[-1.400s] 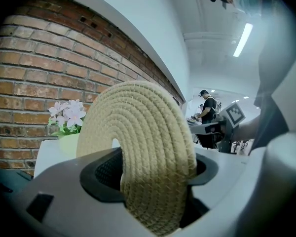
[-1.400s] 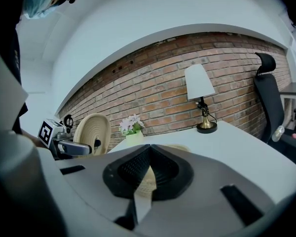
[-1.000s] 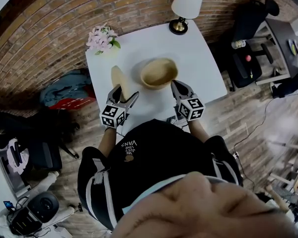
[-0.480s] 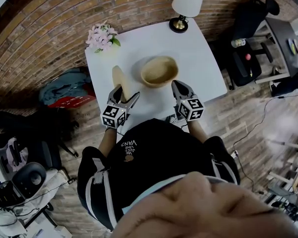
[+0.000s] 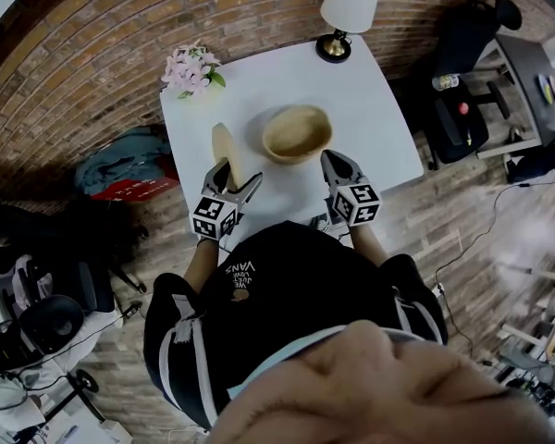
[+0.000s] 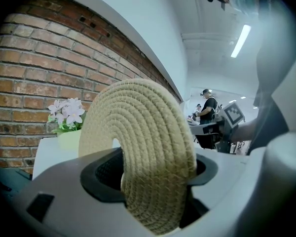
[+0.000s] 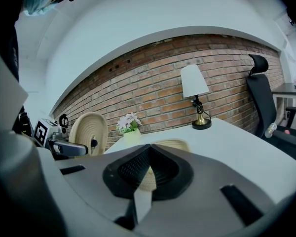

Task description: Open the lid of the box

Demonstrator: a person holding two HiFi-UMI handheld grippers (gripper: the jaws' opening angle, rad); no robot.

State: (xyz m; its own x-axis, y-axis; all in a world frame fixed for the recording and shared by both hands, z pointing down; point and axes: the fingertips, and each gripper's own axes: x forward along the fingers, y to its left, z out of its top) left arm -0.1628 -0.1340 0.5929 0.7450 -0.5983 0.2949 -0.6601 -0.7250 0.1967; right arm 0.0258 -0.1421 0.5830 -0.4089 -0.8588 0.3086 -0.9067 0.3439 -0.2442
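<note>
Left gripper is edging right — fingers pinching the woven lid upright beside the basket; right gripper fingers pressing together.

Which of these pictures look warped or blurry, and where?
Head view: fisheye bends the brick wall into an arc, blurred patch at the bottom. Left gripper view: woven lid sharp, frame edges dark. Right gripper view: brick wall bows above the lamp.
</note>
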